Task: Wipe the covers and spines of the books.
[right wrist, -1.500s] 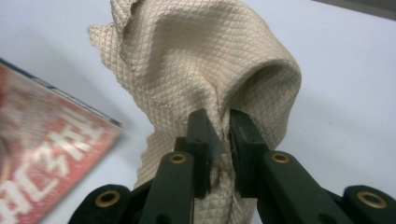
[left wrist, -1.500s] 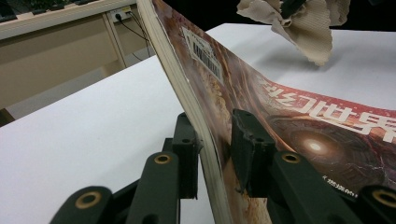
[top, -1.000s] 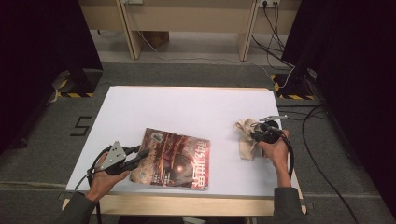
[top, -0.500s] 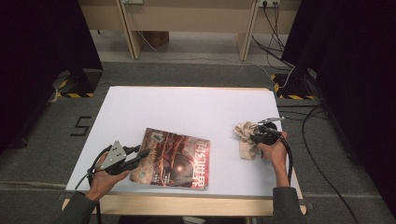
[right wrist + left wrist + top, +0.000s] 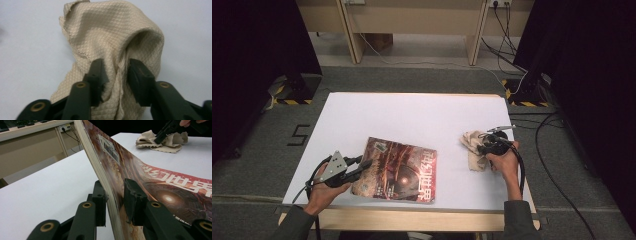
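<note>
A magazine [image 5: 397, 170] with a dark red cover lies at the table's front, left of centre. My left gripper [image 5: 366, 163] is shut on its left edge; in the left gripper view the jaws pinch the tilted-up magazine [image 5: 150, 177] near its spine. A crumpled beige cloth [image 5: 472, 147] lies at the right. My right gripper [image 5: 483, 146] rests on it. Its jaws have just been opening: in the right gripper view a raised fold of the cloth [image 5: 112, 32] stands between the pads [image 5: 136, 75], slack and not pinched. The left gripper view also shows the right gripper [image 5: 162, 135] on the cloth [image 5: 165, 142].
The white table [image 5: 412, 115] has bare surface behind the magazine and between it and the cloth. Cables [image 5: 557, 150] trail on the grey floor to the right. Desk legs [image 5: 352, 35] stand beyond the far edge.
</note>
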`<move>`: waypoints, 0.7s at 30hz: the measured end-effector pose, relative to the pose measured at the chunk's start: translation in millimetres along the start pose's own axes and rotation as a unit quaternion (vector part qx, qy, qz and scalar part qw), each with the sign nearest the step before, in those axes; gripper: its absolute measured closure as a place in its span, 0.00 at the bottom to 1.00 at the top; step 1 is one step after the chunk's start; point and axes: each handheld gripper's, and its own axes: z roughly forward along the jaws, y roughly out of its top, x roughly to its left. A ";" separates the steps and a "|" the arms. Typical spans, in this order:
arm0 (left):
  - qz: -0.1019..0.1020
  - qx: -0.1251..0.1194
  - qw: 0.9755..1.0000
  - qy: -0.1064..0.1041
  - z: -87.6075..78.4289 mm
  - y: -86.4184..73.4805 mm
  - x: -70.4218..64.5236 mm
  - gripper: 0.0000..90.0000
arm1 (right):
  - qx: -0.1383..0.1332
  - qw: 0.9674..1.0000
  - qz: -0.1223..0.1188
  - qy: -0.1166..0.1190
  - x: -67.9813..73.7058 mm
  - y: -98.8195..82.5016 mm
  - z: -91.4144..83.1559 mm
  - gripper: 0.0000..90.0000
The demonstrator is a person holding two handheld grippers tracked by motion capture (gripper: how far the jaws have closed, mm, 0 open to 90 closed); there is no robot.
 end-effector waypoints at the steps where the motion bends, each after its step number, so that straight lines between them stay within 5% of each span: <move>1: 0.000 0.000 1.000 0.000 0.0 0.0 0.0 0.80 | -0.005 1.000 -0.001 -0.002 0.7 1.5 -1.6 0.59; 8: 0.000 0.000 1.000 0.001 0.2 0.1 0.0 0.79 | -0.061 0.998 -0.012 0.008 14.8 16.6 -22.0 0.48; 13: 0.000 -0.003 1.000 0.000 0.6 0.3 -0.1 0.80 | -0.090 0.993 -0.051 0.059 44.0 29.4 -26.6 0.46; 17: 0.004 -0.003 1.000 -0.001 0.2 0.8 -0.3 0.80 | -0.104 0.986 -0.080 0.103 75.0 39.6 -22.5 0.44; 21: 0.006 -0.003 1.000 -0.002 -0.1 1.2 -0.4 0.80 | -0.116 0.974 -0.104 0.163 106.3 47.0 -13.0 0.41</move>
